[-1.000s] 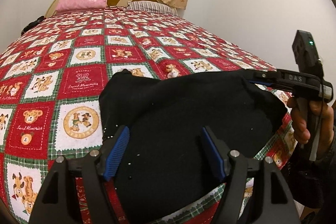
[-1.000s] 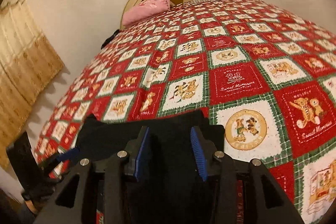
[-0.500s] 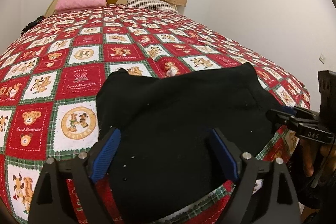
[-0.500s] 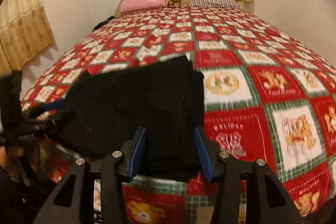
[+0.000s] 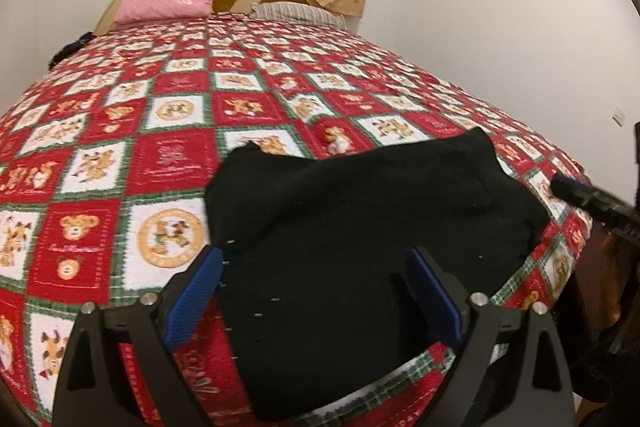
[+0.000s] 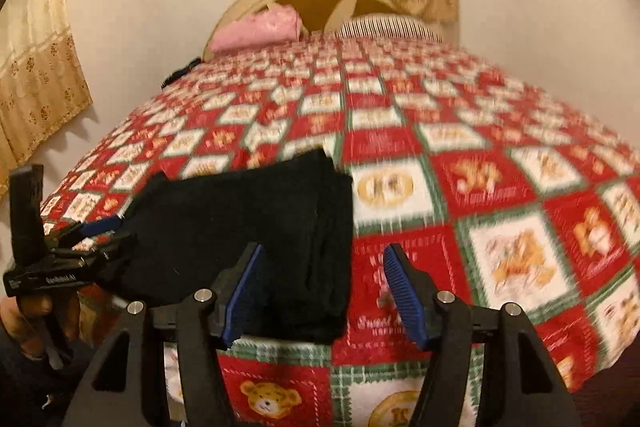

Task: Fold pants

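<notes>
The pants lie folded just ahead of my jaws, flat on the quilt near its edge. They look soft, limp and light; I'd pinch a folded edge. My left gripper and right gripper both gape, holding nothing. No containers in sight.

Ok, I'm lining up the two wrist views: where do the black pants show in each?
Left wrist: black pants fill lower centre, behind the open jaws.
Right wrist: black pants sit left of centre, near the bed's front edge.
Shared landmark: pink pillow at the headboard.
</notes>
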`<state>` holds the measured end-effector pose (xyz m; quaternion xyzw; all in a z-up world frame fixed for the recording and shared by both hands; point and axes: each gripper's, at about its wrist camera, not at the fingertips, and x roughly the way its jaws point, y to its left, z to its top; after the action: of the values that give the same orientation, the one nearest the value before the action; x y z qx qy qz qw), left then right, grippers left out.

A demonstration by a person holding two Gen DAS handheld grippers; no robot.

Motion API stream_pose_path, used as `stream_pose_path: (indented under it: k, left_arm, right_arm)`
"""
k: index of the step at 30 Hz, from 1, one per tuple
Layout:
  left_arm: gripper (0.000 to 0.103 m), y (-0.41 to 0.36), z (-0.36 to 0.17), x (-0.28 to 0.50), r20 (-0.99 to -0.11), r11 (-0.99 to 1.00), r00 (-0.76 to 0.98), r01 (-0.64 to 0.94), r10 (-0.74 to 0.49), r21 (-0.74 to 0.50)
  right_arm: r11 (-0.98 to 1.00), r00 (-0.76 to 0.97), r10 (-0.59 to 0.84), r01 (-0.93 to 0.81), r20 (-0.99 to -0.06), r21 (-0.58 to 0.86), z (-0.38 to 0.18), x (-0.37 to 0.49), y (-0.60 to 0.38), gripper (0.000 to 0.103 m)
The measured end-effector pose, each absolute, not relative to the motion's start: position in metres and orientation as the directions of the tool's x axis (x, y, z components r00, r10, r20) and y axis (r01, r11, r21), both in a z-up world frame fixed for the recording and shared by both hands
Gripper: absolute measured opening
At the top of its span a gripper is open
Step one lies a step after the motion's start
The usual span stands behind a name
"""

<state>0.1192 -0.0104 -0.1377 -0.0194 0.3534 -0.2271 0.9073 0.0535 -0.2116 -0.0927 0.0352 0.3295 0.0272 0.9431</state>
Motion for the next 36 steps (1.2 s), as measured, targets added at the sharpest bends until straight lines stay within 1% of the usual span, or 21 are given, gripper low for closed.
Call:
stream_pose_path:
  k: [3,7,11,13,15,18,22,28,29,32,35,36]
  left_arm:
    - [0.099,-0.001,-0.141,0.122,-0.630,0.905,0.657,0.376,-0.413,-0.200]
    - [0.099,0.017,-0.153,0.133,-0.649,0.909,0.639,0.335,-0.413,-0.249]
    - [0.099,0.029,-0.164,0.145,-0.659,0.892,0.601,0.302,-0.452,-0.336]
    - [0.099,0.028,-0.163,0.148,-0.654,0.887,0.600,0.304,-0.461,-0.347]
    - [0.099,0.026,-0.163,0.150,-0.658,0.887,0.594,0.306,-0.463,-0.347]
    - [0.098,0.026,-0.163,0.157,-0.659,0.883,0.587,0.301,-0.470,-0.361]
    - [0.098,0.025,-0.164,0.166,-0.661,0.874,0.572,0.301,-0.486,-0.381]
    - [0.098,0.017,-0.164,0.171,-0.663,0.864,0.554,0.323,-0.503,-0.386]
    - [0.097,0.017,-0.164,0.172,-0.660,0.859,0.550,0.324,-0.512,-0.396]
    - [0.088,0.015,-0.164,0.174,-0.648,0.838,0.531,0.342,-0.546,-0.426]
    - [0.083,0.012,-0.165,0.176,-0.645,0.825,0.516,0.353,-0.564,-0.441]
    - [0.083,0.012,-0.165,0.177,-0.644,0.822,0.511,0.351,-0.569,-0.448]
  right_arm:
    - [0.993,0.798,0.117,-0.081,-0.591,0.086,-0.079,0.057,-0.198,0.063]
    - [0.995,0.787,0.091,-0.089,-0.611,0.033,-0.084,0.072,-0.182,0.063]
    - [0.989,0.750,0.128,-0.044,-0.648,0.144,-0.102,0.088,-0.200,0.063]
    - [0.979,0.736,0.139,-0.003,-0.663,0.202,-0.112,0.092,-0.215,0.063]
    - [0.974,0.726,0.130,0.036,-0.676,0.225,-0.120,0.096,-0.226,0.063]
    - [0.959,0.704,0.172,0.040,-0.689,0.280,-0.130,0.104,-0.237,0.063]
    - [0.956,0.713,0.184,0.029,-0.676,0.291,-0.132,0.110,-0.238,0.063]
    - [0.930,0.730,0.239,0.018,-0.641,0.367,-0.140,0.117,-0.244,0.063]
    - [0.926,0.731,0.246,0.016,-0.636,0.376,-0.141,0.117,-0.246,0.063]
    - [0.912,0.741,0.274,0.001,-0.613,0.409,-0.145,0.115,-0.250,0.063]
    - [0.920,0.746,0.267,-0.008,-0.610,0.393,-0.146,0.115,-0.248,0.063]
    - [0.923,0.750,0.261,-0.009,-0.608,0.385,-0.147,0.115,-0.246,0.063]
